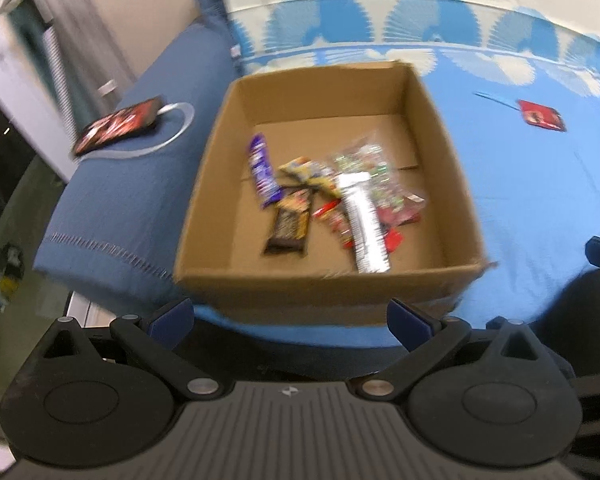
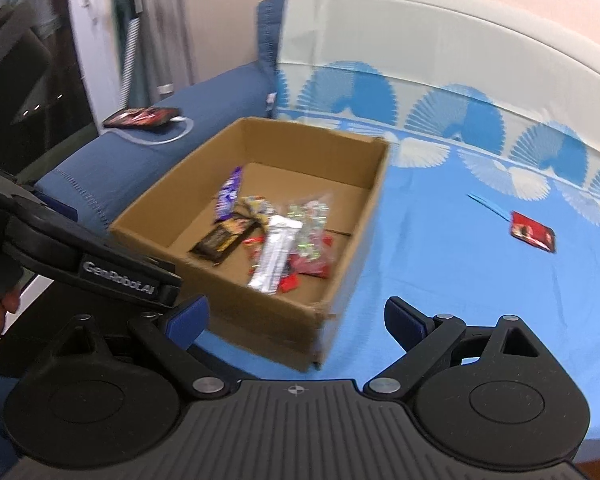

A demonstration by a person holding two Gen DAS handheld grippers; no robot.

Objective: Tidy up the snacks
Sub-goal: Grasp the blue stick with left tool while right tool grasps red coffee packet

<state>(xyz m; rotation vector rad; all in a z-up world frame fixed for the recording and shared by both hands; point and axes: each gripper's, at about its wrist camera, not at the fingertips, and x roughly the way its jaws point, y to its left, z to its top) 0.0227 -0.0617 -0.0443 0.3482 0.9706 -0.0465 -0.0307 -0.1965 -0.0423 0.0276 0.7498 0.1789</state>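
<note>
Inside, glossy crinkled wrappers [image 1: 324, 196], cardboard box [image 1: 220, 152].

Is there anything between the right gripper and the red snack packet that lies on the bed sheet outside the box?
Nothing visible. The right gripper is open, and only bare blue sheet lies between it and the red packet. The cardboard box stands to the left of that path.

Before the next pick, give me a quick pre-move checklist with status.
1. Left gripper open, nothing between the fingers: ok.
2. Right gripper open, nothing held: ok.
3. Cardboard box open-topped, snacks already inside, including a purple bar and a silver bar: ok.
4. All snacks boxed: not ok; a red packet lies on the blue sheet, apart from the box.
5. Dark red-and-black packet on the navy cushion: snack or not, cannot tell.
</note>
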